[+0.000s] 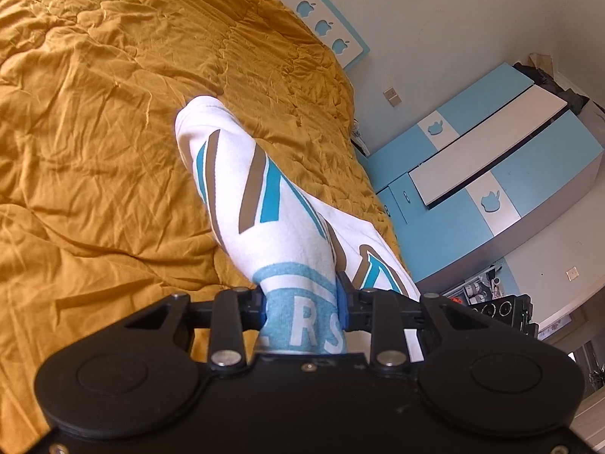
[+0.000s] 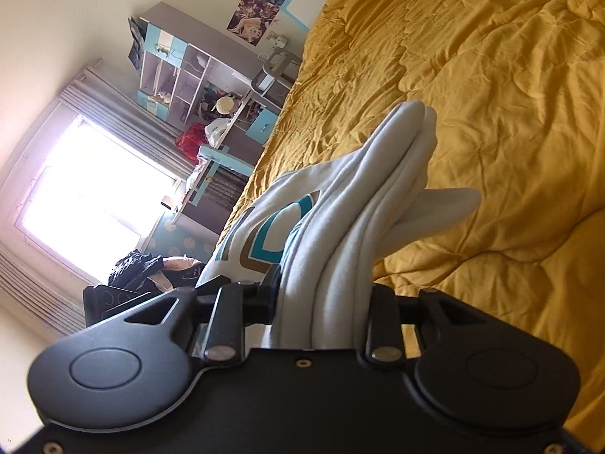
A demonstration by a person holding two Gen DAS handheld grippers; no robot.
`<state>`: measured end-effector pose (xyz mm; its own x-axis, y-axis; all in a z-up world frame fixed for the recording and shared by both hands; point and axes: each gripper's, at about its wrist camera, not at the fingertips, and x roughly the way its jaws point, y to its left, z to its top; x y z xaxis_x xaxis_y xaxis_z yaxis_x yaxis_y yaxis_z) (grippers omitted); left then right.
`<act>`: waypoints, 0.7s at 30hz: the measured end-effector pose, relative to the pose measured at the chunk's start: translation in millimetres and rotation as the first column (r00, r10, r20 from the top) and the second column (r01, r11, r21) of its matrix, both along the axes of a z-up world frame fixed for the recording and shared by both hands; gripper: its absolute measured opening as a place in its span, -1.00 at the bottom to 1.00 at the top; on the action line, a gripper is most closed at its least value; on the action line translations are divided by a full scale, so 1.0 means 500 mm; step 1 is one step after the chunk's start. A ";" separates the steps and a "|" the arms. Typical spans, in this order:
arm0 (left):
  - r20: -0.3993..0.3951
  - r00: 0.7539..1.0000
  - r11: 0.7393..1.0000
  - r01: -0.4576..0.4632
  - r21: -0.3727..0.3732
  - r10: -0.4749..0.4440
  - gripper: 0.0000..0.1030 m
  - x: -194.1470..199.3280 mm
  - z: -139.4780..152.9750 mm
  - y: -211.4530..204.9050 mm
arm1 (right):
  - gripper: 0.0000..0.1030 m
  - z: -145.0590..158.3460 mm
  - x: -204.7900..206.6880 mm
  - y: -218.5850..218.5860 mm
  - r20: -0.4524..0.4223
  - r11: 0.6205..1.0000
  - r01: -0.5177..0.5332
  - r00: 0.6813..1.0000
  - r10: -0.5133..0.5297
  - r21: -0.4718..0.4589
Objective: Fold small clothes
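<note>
In the left wrist view, the left tongs (image 1: 302, 302) sit at the lower centre of the frame, clamped on a bunched edge of a white garment (image 1: 242, 181) printed with teal and tan stripes and a pale blue band bearing the letters "RS". The blue pads (image 1: 343, 299) press the fabric from both sides. From the grip the garment stretches toward the middle of the frame, held up over the rumpled mustard-yellow quilt (image 1: 106, 113) that fills the left half. At the right stands a blue-and-white wardrobe (image 1: 491, 174) with apple-shaped cutouts, and a matching headboard (image 1: 332, 26) lies along the upper edge.

In the right wrist view, the right tongs (image 2: 321, 302) at the lower centre are closed on several thick folds of the same white garment (image 2: 378, 196), whose layers fan toward the middle of the frame; a teal and tan print shows on its left part. The yellow quilt (image 2: 491, 94) covers the right side. A bright window (image 2: 94, 189) glares at the left, with a cluttered shelf unit (image 2: 189, 75) above it and posters (image 2: 264, 3) at the top.
</note>
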<state>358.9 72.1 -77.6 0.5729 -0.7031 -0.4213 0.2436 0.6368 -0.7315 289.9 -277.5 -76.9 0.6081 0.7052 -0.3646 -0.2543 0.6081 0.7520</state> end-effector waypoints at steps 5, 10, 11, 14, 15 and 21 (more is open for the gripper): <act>0.027 0.998 0.998 -0.057 0.024 0.056 -0.43 -0.056 0.041 0.094 | -0.43 0.021 0.004 0.092 0.020 0.998 -0.062 0.998 0.061 0.023; 0.027 0.993 0.993 -0.112 0.035 0.111 -0.43 -0.101 0.036 0.186 | -0.43 0.012 0.012 0.184 0.024 0.992 -0.120 0.993 0.119 0.024; 0.022 0.992 0.992 -0.123 0.036 0.122 -0.43 -0.110 0.029 0.204 | -0.43 0.004 0.014 0.196 0.020 0.992 -0.127 0.992 0.126 0.023; -0.009 0.988 0.988 -0.153 0.031 0.153 -0.43 -0.128 -0.006 0.251 | -0.43 -0.030 0.022 0.241 -0.016 0.990 -0.141 0.990 0.141 0.026; -0.021 0.987 0.987 -0.160 0.032 0.161 -0.43 -0.128 -0.020 0.258 | -0.43 -0.044 0.027 0.251 -0.030 0.989 -0.144 0.989 0.145 0.024; -0.179 0.967 0.983 -0.182 0.017 0.182 -0.43 -0.136 -0.162 0.308 | -0.43 -0.136 0.039 0.291 -0.143 0.987 -0.155 0.979 0.146 -0.050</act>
<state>291.1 225.9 -158.4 0.6063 -0.5937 -0.5290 -0.0118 0.6584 -0.7526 309.6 -132.1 -144.7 0.4376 0.7586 -0.4827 -0.2424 0.6165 0.7491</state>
